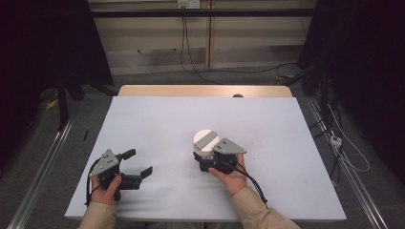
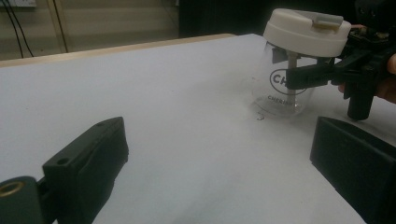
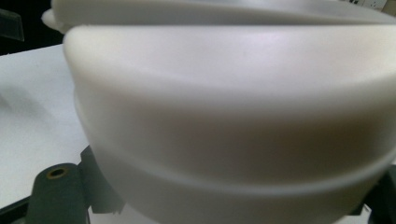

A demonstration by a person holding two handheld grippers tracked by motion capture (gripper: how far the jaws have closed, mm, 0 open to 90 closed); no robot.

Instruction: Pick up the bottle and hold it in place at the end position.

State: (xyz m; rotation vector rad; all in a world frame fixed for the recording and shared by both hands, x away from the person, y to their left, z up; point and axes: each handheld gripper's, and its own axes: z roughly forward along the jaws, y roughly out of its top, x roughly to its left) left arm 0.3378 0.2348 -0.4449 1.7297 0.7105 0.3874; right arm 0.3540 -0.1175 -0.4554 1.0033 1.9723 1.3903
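Apparently early on: the right gripper [image 1: 210, 153] is clamped around the clear jar [image 2: 283, 95] under its white lid [image 2: 307, 31], mid-surface [image 1: 157, 119]; the left gripper [image 1: 137, 163] waits nearby, jaws apart, lid on.

Dim room, evenly lit table [image 1: 157, 119], close lid [image 3: 233, 116] blurred

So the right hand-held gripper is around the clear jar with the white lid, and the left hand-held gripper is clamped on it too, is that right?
Not quite. The right hand-held gripper is around the clear jar with the white lid, but the left hand-held gripper is open and apart from it, holding nothing. The high view shows this.
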